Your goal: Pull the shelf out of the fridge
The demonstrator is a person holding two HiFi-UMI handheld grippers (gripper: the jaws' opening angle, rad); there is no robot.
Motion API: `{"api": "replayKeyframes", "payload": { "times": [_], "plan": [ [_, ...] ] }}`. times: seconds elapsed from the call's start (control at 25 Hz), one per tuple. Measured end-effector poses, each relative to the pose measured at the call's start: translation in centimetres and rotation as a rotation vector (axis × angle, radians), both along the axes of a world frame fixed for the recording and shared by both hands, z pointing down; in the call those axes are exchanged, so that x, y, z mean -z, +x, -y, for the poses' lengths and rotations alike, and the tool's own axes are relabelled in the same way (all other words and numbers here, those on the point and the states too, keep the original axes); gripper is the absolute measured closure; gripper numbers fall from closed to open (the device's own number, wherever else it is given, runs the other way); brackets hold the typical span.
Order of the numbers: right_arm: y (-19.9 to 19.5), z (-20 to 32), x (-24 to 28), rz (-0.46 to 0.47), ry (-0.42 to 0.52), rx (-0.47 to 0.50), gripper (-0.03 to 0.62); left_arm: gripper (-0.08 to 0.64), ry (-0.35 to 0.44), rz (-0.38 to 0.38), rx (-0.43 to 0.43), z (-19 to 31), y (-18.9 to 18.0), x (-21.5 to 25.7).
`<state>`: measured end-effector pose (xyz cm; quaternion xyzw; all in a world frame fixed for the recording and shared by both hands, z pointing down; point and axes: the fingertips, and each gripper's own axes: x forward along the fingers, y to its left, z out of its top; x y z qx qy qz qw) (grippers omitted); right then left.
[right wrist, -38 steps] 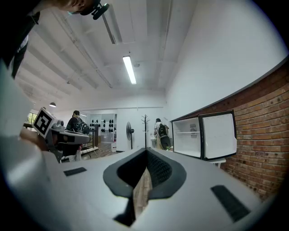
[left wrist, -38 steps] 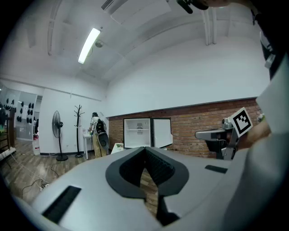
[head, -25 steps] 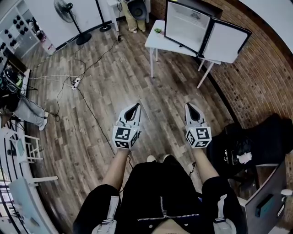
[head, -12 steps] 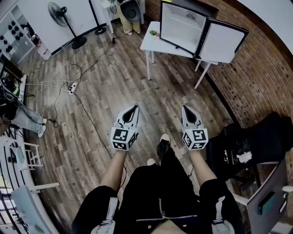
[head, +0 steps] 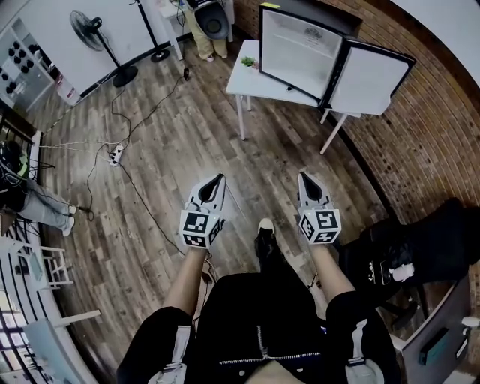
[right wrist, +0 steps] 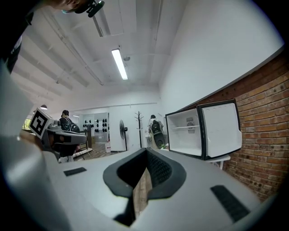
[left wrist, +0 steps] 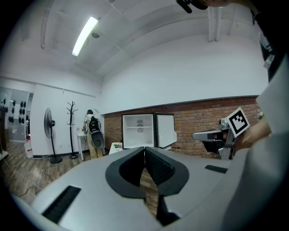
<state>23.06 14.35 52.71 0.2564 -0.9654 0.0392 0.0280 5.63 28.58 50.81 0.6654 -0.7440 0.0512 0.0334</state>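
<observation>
Left gripper (head: pixel 217 180): jaws (left wrist: pixel 144 148) pressed together at the tips, with nothing between them; only wooden floor shows through the gap behind the tips.
Right gripper (head: pixel 304 178): jaws (right wrist: pixel 146 150) likewise closed on nothing; it is held level beside the left one, and the two are apart and roughly parallel.
Fridge (head: pixel 300 56): a small white-lined cabinet standing on a white worktop (head: pixel 251 75), ahead of both pairs of jaws and well apart from them. In the left gripper view it (left wrist: pixel 137 138) lies straight beyond the jaw tips; in the right gripper view it (right wrist: pixel 185 140) lies ahead and to the right of them.
Fridge door (head: pixel 371 71): swung fully open to the right of the compartment, white inner face outward (left wrist: pixel 165 131) (right wrist: pixel 221 128).
Shelf (left wrist: pixel 137 127): inside the fridge, lying level across the upper part of the compartment, reaching from side wall to side wall (right wrist: pixel 185 127); neither pair of jaws is near it. Whether anything rests on it is too small to tell.
Fridge back wall: a small round mark (head: pixel 313 31) sits near the top; what it is cannot be made out.
Small green thing (head: pixel 248 61): on the worktop just left of the fridge, outside it.
Floor (head: pixel 172 135): wood planks below the jaws, with a cable and a power strip (head: pixel 116 155) left of the left jaws.
Standing fan (head: pixel 86 21): far ahead and left of the jaws, by the white wall.
Person with a backpack (left wrist: pixel 92 135): at the far wall, left of the fridge.
Black bag (head: pixel 420 240): on the floor to the right of the right jaws.
</observation>
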Motion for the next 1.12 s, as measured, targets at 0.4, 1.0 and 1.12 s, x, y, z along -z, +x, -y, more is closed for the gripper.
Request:
{"api": "replayKeyframes", "payload": {
  "times": [0.4,1.0,1.12],
  "plan": [
    [-7.3,12.8,1.4,0.004,0.008,0.015,0.588,0.538,0.003,-0.001,0.002,12.9,-6.6,1.9],
    [-15.5,24.3,1.8,-0.020,0.011,0.083,0.588,0.538,0.003,-0.006,-0.024,27.1,-12.0,2.7],
    [-16.3,26.7,1.5,-0.032,0.015,0.061,0.588,0.538,0.007,-0.017,-0.047,30.0,-13.1,2.4]
  ]
}}
